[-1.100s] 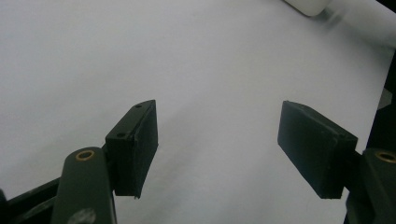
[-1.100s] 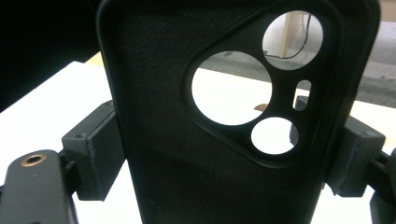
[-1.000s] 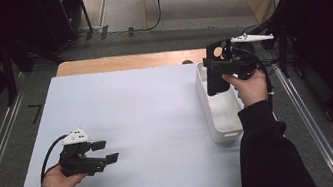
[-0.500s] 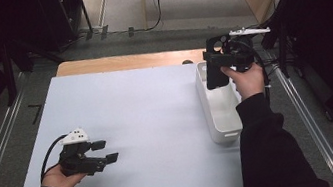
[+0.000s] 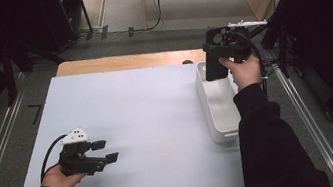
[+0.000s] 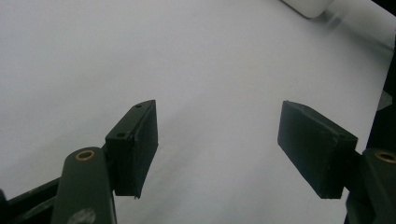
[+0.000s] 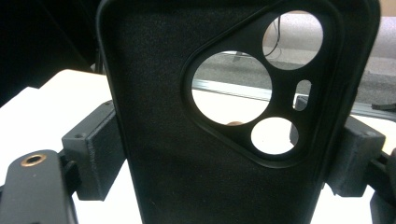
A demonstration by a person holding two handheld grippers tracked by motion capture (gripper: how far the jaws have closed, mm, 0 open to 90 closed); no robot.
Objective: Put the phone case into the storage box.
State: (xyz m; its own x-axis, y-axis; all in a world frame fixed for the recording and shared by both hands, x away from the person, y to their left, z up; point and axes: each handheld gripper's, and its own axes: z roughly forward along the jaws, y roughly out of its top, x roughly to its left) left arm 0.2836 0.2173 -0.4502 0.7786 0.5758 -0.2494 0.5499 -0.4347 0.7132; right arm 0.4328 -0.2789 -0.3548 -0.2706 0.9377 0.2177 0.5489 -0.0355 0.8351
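Black phone case (image 7: pixel 219 140), camera cut-outs uppermost: clamped by its two side edges between the jaws of the right gripper (image 5: pixel 221 53), held upright above the far end of the white tray (image 5: pixel 218 115) at the table's right edge. Left gripper (image 5: pixel 105 151): jaws apart, nothing between them, low over the pale blue-white tabletop (image 5: pixel 148 116) near its front left corner, well apart from the tray.
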